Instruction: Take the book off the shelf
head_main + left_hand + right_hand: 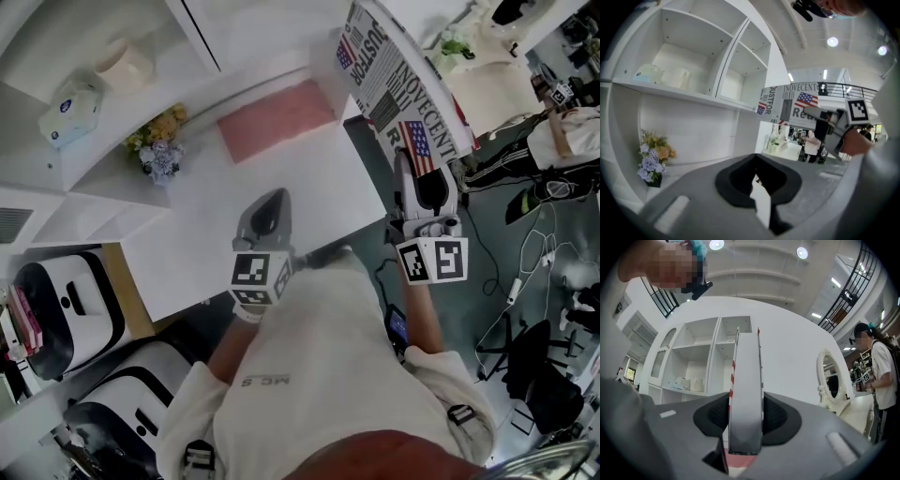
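The book (pixel 398 89), its cover printed like a newspaper with American flags, is held in the air off the right edge of the white table (pixel 309 202), clear of the shelf unit (pixel 141 112). My right gripper (pixel 422 178) is shut on the book's lower edge. The right gripper view shows the book (pixel 745 394) edge-on, clamped between the black pads of that gripper (pixel 745 420). Over the table's near part, my left gripper (pixel 272 199) is shut and holds nothing. In the left gripper view, that gripper (pixel 757 180) points toward the shelf (pixel 693 96), with the book (pixel 787 105) at the right.
A pink mat (pixel 277 117) lies on the table below the shelf. A flower bunch (pixel 157 141) stands at the left. A tissue pack (pixel 70 111) and a cream cup (pixel 122 64) sit on the shelf. A white mirror (pixel 829 380) and a person (pixel 881 376) are to the right.
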{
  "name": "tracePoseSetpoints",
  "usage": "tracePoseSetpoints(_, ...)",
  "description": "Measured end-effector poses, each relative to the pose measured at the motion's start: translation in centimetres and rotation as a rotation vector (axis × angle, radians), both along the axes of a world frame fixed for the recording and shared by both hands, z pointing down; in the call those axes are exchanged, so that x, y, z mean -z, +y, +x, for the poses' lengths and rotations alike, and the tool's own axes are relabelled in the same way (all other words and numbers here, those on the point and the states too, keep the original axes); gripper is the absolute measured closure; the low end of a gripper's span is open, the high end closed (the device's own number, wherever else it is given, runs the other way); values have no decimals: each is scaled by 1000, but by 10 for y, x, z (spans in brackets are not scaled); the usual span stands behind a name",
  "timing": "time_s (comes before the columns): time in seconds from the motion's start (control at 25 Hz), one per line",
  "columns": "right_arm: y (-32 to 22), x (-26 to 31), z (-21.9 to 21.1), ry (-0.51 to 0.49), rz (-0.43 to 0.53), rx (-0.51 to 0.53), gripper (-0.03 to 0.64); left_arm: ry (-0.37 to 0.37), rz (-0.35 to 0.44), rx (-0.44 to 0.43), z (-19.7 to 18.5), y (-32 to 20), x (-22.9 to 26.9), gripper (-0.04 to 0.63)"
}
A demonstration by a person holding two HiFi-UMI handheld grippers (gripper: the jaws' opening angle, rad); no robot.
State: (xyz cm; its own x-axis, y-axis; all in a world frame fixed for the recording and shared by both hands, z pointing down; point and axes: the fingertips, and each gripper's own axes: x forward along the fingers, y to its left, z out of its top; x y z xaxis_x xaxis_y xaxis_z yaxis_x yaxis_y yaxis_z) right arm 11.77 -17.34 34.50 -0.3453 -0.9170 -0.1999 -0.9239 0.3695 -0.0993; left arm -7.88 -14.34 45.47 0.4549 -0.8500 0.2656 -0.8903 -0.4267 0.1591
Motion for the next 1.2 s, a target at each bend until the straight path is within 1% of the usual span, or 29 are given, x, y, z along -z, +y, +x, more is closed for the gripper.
tracePoseSetpoints(0.32,11,-56,-7,37,-116,-1,456,-4,-8,19,-6,-3,-5,595)
tracePoseSetpoints(0.84,18,-110,-27,81,-197,16,456,-12,-23,41,-15,-9,-18,595)
tracePoseSetpoints(1.2,16,-147,-36,80,-288,33,456,-21,-49,67,-23,-16,-32,595)
